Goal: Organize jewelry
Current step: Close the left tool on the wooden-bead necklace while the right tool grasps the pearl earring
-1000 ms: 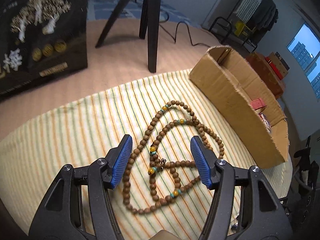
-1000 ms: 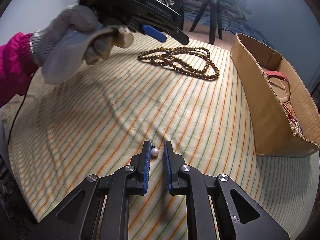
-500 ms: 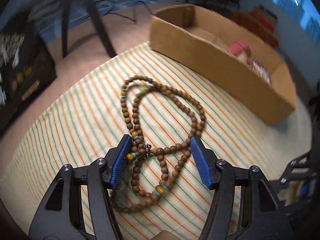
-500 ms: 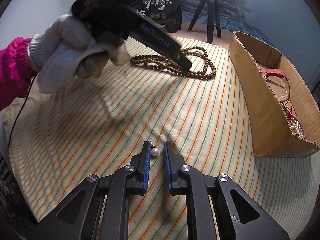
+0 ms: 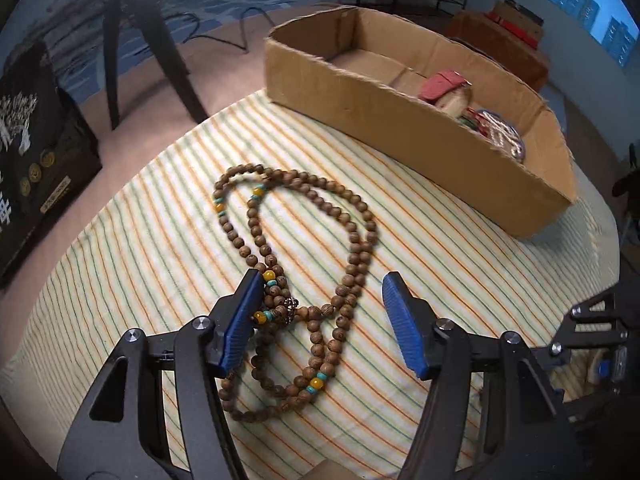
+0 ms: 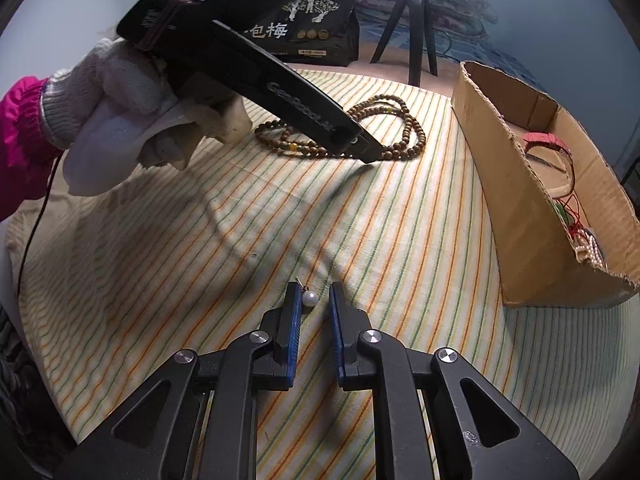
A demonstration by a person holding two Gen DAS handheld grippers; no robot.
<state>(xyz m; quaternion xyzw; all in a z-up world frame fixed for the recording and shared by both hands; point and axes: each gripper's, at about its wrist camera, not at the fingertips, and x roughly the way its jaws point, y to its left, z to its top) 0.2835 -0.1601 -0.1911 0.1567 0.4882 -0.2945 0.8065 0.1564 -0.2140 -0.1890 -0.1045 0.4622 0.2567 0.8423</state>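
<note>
A long string of brown wooden beads (image 5: 304, 240) lies looped on the striped cloth; it also shows in the right wrist view (image 6: 404, 136). My left gripper (image 5: 320, 312) is open, its blue pads straddling the near loops of the beads, low over the cloth. In the right wrist view the left gripper's tip (image 6: 360, 146) rests at the beads. My right gripper (image 6: 314, 300) is narrowly open over a small pearl earring (image 6: 309, 299) that lies on the cloth against the left pad. A cardboard box (image 5: 420, 136) holds other jewelry.
The cardboard box (image 6: 532, 208) stands along the right edge of the round table, with a red bracelet (image 6: 544, 142) and pearls inside. A black tripod (image 6: 416, 28) and a black gift bag (image 6: 316, 28) stand on the floor beyond the table.
My left gripper has swung right and dropped lower over the beads, staying open. My right gripper and the pearl earring have not moved.
</note>
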